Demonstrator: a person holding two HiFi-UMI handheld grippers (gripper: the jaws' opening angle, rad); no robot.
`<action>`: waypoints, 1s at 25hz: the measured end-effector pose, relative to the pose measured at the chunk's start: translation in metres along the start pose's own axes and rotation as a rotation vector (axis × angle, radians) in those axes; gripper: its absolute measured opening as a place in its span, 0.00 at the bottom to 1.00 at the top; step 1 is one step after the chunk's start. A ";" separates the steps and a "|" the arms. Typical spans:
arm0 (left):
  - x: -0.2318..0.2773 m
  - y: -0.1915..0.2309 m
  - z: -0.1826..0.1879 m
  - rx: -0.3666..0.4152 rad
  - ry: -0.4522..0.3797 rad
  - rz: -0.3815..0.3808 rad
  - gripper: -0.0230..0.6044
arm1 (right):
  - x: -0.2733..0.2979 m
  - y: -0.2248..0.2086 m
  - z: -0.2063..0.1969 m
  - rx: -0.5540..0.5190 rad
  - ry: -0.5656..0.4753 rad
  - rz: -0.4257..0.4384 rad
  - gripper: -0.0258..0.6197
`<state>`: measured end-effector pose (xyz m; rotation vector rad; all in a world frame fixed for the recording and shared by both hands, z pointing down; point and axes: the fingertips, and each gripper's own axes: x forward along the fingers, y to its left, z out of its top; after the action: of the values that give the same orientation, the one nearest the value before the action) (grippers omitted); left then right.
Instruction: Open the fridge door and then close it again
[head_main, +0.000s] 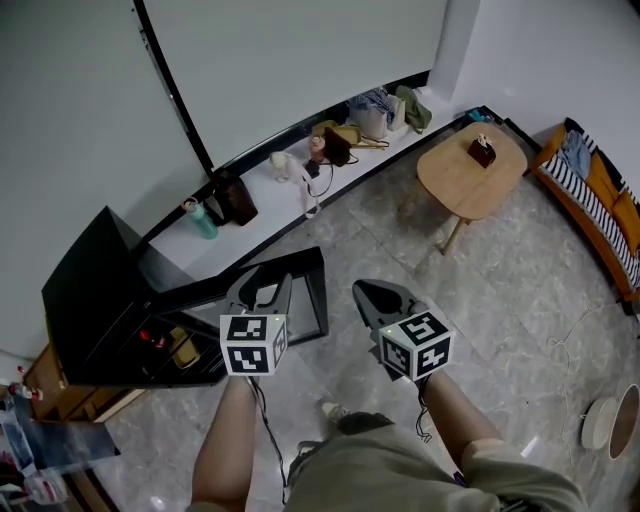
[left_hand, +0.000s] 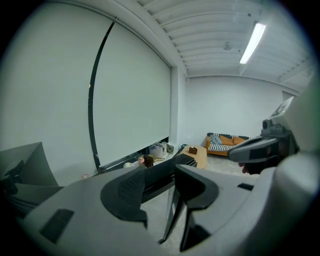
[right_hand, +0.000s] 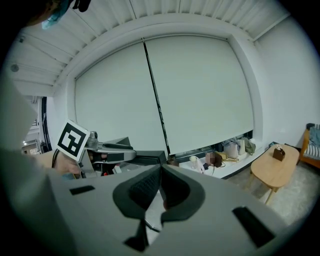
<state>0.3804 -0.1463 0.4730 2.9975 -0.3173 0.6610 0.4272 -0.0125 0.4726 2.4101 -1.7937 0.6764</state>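
While the fridge door (head_main: 312, 290) stands open, left gripper (head_main: 262, 285) fingers gape by its edge, right gripper (head_main: 368, 295) fingers pressed together.

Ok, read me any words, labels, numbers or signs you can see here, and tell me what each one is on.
No readable text anywhere.
Left marker cube and right marker cube: square black-and-white patterns, no letters or digits.
Green bottle on the window ledge: any label too small to read.

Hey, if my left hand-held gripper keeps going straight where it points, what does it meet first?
Most likely the open fridge door, right ahead of the left hand-held gripper, though depth is unclear.
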 end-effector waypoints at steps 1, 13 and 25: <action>0.003 0.002 0.001 -0.004 -0.001 0.001 0.33 | 0.002 -0.001 0.003 -0.001 -0.005 -0.001 0.04; 0.028 0.025 0.012 -0.023 0.004 0.018 0.27 | 0.017 -0.005 0.010 -0.007 -0.031 0.008 0.04; 0.026 0.039 0.012 -0.070 0.002 0.055 0.05 | 0.016 0.000 0.041 -0.053 -0.171 0.127 0.57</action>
<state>0.3996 -0.1905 0.4734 2.9313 -0.4145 0.6428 0.4438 -0.0396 0.4418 2.4014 -2.0157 0.4379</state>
